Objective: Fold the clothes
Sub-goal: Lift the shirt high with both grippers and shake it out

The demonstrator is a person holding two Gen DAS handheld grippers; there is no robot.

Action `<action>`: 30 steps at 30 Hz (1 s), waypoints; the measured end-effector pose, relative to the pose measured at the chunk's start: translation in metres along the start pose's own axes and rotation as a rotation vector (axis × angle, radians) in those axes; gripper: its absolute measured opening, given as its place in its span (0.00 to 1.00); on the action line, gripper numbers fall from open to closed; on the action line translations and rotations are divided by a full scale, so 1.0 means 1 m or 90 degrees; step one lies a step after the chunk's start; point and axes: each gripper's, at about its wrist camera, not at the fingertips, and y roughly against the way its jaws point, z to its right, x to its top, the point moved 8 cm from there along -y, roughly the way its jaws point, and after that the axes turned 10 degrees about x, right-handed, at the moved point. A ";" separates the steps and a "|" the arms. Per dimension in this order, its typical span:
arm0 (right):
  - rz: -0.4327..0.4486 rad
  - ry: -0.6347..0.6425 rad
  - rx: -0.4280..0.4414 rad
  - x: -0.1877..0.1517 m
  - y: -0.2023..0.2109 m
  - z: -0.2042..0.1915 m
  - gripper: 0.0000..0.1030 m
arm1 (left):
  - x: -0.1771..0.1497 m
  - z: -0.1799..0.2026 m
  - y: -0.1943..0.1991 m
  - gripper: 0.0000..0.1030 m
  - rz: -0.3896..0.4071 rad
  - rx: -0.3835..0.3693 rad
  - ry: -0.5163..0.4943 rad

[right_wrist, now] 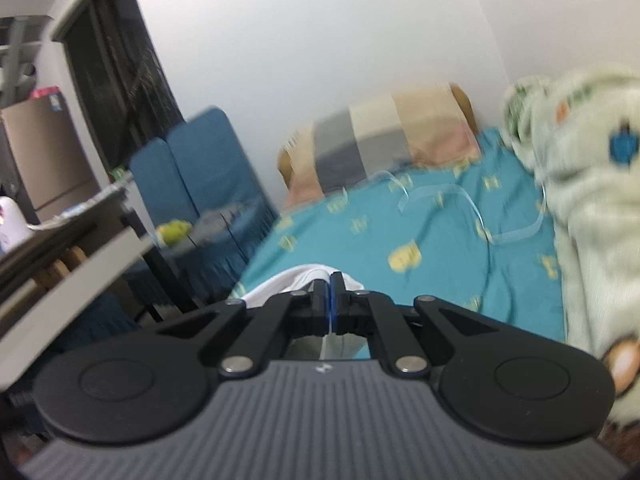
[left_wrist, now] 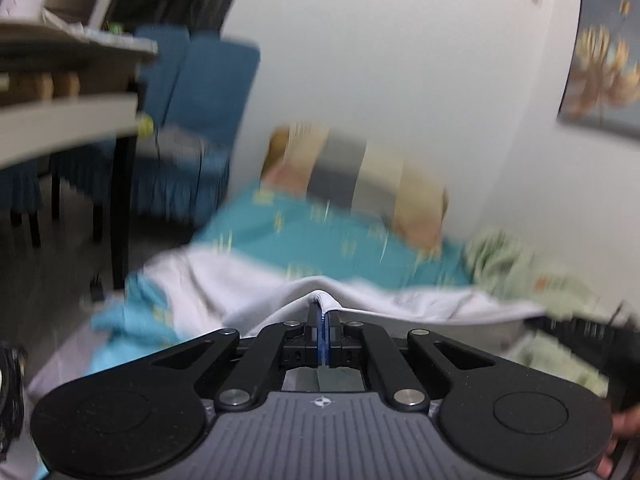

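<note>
A white garment (left_wrist: 224, 284) lies spread over the teal patterned bed sheet (left_wrist: 320, 236). My left gripper (left_wrist: 323, 310) is shut on a raised fold of the white garment, which drapes away to both sides. My right gripper (right_wrist: 331, 280) is shut on another edge of the white garment (right_wrist: 288, 280), held above the teal sheet (right_wrist: 420, 240). Both views are blurred by motion.
A striped pillow (right_wrist: 384, 136) lies at the bed's head by the white wall. A pale green printed blanket (right_wrist: 592, 200) is heaped on the right. Blue chairs (right_wrist: 200, 168) and a table (right_wrist: 60, 264) stand left of the bed. A clear plastic strip (right_wrist: 460, 196) lies on the sheet.
</note>
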 end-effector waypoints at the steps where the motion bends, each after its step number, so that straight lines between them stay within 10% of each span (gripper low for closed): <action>1: 0.014 0.004 0.008 0.015 0.007 -0.013 0.03 | 0.021 0.002 0.013 0.01 0.026 -0.008 0.001; 15: 0.252 0.109 0.100 0.249 0.174 -0.210 0.03 | 0.300 0.055 0.265 0.01 0.326 -0.084 -0.060; 24: 0.352 0.200 0.124 0.329 0.322 -0.295 0.03 | 0.356 0.086 0.446 0.01 0.399 -0.120 -0.041; 30: 0.349 0.230 0.093 0.335 0.345 -0.291 0.03 | 0.343 0.100 0.481 0.01 0.382 -0.110 -0.038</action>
